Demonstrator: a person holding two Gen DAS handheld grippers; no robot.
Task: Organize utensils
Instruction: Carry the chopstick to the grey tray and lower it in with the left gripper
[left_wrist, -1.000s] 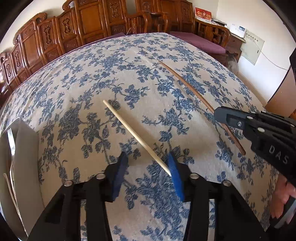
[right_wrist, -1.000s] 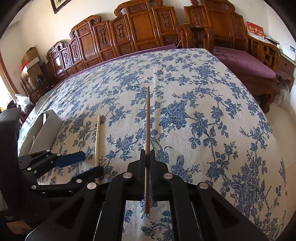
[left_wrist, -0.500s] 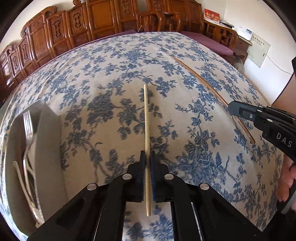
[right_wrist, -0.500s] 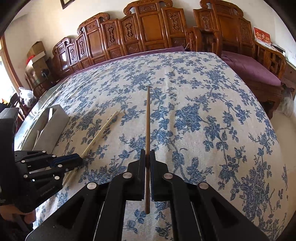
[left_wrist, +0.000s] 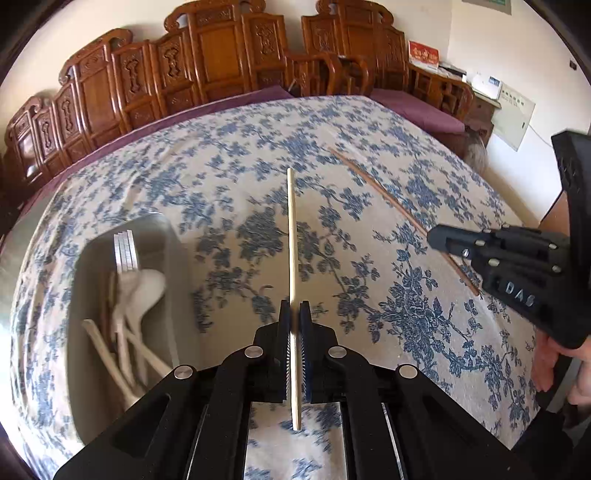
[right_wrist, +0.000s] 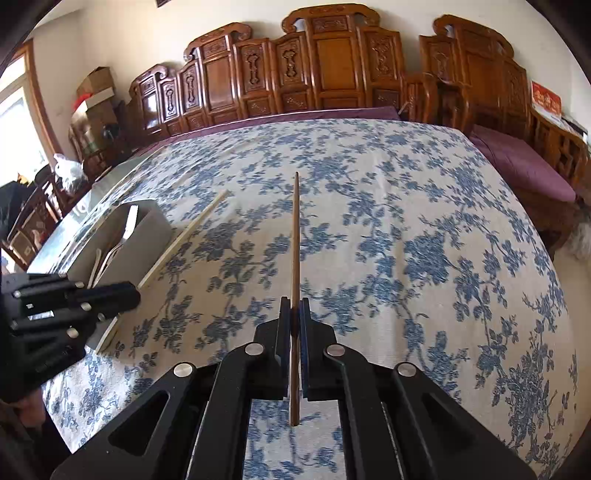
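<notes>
- My left gripper (left_wrist: 294, 325) is clamped tight on a pale bamboo chopstick (left_wrist: 291, 236); the stick runs straight toward 12 o'clock in the left wrist view, back end poking out behind the blue pads (left_wrist: 305, 332).
- My right gripper (right_wrist: 294, 325) is clamped on a dark brown wooden chopstick (right_wrist: 295, 236), also pointing to 12 o'clock in its own view, tail end hanging behind the jaws.
- Both sticks are held up off the blue-floral tablecloth (right_wrist: 406, 229).
- Grey utensil tray (left_wrist: 173, 258) sits at 9 o'clock from the left gripper. Inside: a metal fork (left_wrist: 123, 251), a white spoon (left_wrist: 144, 288), pale chopsticks (left_wrist: 107, 354). Contents blurred, can't count them.
- From the right wrist, the tray (right_wrist: 147, 225) is at 10 o'clock and the left gripper (right_wrist: 125, 295) is beside its near end, pale chopstick (right_wrist: 184, 236) slanting alongside the tray wall.
- From the left wrist, the right gripper (left_wrist: 436, 236) is at 3 o'clock; white lettering "DAS" (left_wrist: 519, 291) on its body, dark chopstick (left_wrist: 384, 195) angling toward 11.
- My right hand (left_wrist: 554, 365) shows at the lower right edge.
- Carved wooden chairs (right_wrist: 332, 66) line the far side of the table; purple cushion (right_wrist: 517, 162) at 2 o'clock.
- Red box (left_wrist: 424, 54) with gold writing, unreadable; white wall panel (left_wrist: 513, 110), text too small.
</notes>
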